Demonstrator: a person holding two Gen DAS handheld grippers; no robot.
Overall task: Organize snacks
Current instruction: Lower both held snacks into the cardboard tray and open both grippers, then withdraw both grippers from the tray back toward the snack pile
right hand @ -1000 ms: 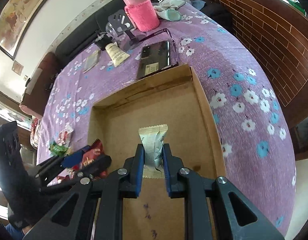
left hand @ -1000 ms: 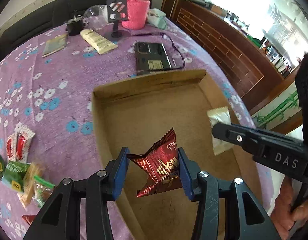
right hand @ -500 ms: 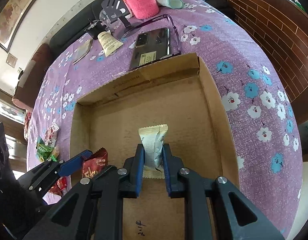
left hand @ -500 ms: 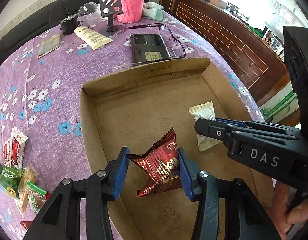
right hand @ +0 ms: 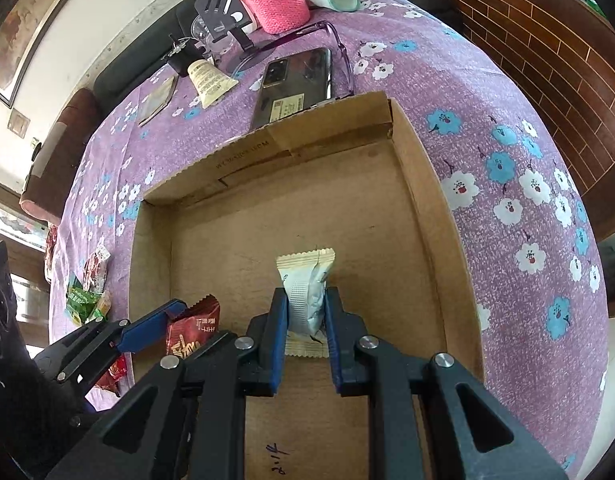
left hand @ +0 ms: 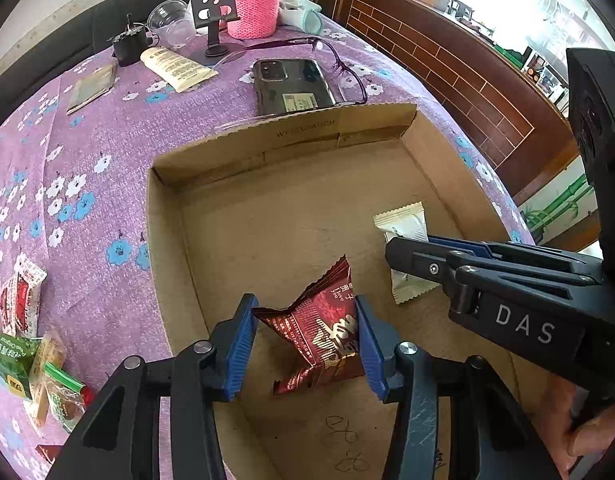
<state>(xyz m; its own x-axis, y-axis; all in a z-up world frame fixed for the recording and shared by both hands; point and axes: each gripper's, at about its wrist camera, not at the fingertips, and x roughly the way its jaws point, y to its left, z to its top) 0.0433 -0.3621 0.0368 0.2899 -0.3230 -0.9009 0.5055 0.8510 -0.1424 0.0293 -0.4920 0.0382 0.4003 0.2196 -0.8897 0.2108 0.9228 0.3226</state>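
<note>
I count two snacks in my grip and a small heap left out on the cloth: my left gripper [left hand: 305, 342] is clamped on one red snack packet [left hand: 321, 334], its blue pads pressed into both crumpled sides, and my right gripper [right hand: 305, 334] is pinched nearly closed on one white snack packet [right hand: 306, 300], held upright with its crimped top toward 12 o'clock. Both packets hang over the floor of the single cardboard box [left hand: 267, 148], the red one near its 7 o'clock corner and the white one nearer the middle, toward 4 o'clock in the left wrist view. The box floor is otherwise bare, with open room toward its far wall at 12 o'clock and along its right wall. The loose snacks [left hand: 31, 364] lie at 8 o'clock on the purple flowered tablecloth [left hand: 107, 128] (five or six, I cannot tell exactly, since they overlap). Just beyond the far wall lies one phone [left hand: 293, 86] with one pair of glasses [left hand: 339, 68] around it, then one cream tube [left hand: 175, 68] and one pink knitted bottle sleeve [left hand: 256, 8]. Only the left wrist view shows a person's fingers [left hand: 575, 440] at 4 o'clock; only the right wrist view shows the tablecloth's flowered right edge.
</note>
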